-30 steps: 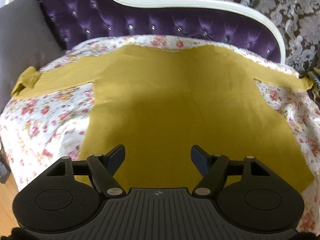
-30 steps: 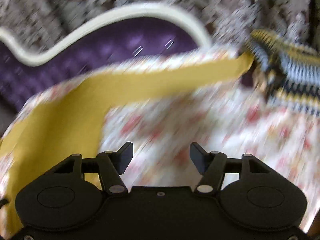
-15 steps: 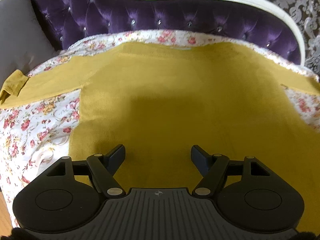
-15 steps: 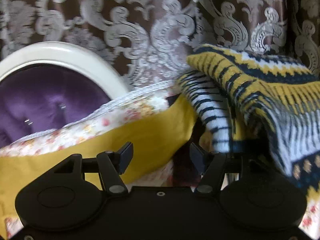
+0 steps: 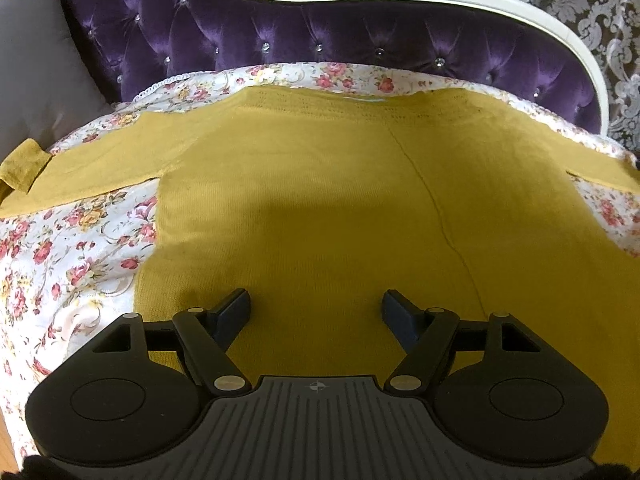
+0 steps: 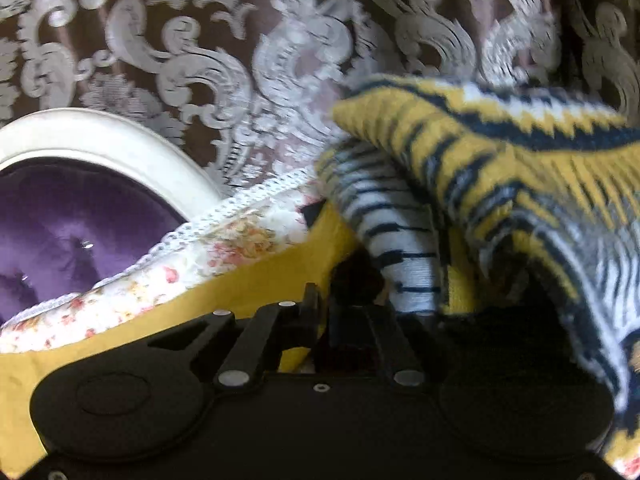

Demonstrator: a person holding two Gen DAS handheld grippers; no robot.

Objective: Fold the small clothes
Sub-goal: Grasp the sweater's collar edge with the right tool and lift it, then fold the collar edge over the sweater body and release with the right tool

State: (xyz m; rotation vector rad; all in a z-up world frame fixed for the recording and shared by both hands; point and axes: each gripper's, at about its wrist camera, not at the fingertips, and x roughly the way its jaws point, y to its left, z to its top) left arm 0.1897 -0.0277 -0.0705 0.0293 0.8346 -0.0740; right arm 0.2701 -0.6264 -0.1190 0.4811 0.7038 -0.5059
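A mustard-yellow long-sleeved top (image 5: 320, 200) lies flat on the floral bedspread (image 5: 72, 248), its sleeves spread out left and right. My left gripper (image 5: 316, 312) hovers open and empty over the lower middle of the top. In the right wrist view my right gripper (image 6: 340, 308) has its jaws closed together at the end of the top's right sleeve (image 6: 288, 264); shadow hides the tips, so the fabric between them does not show clearly.
A purple tufted headboard (image 5: 320, 36) with a white frame stands behind the bed. A grey cushion (image 5: 36, 68) is at the far left. A striped yellow, navy and white knit (image 6: 500, 184) hangs just right of my right gripper. Patterned curtain behind.
My right gripper swung right to the sleeve end and its jaws closed there. My left gripper moved closer over the top and stayed open.
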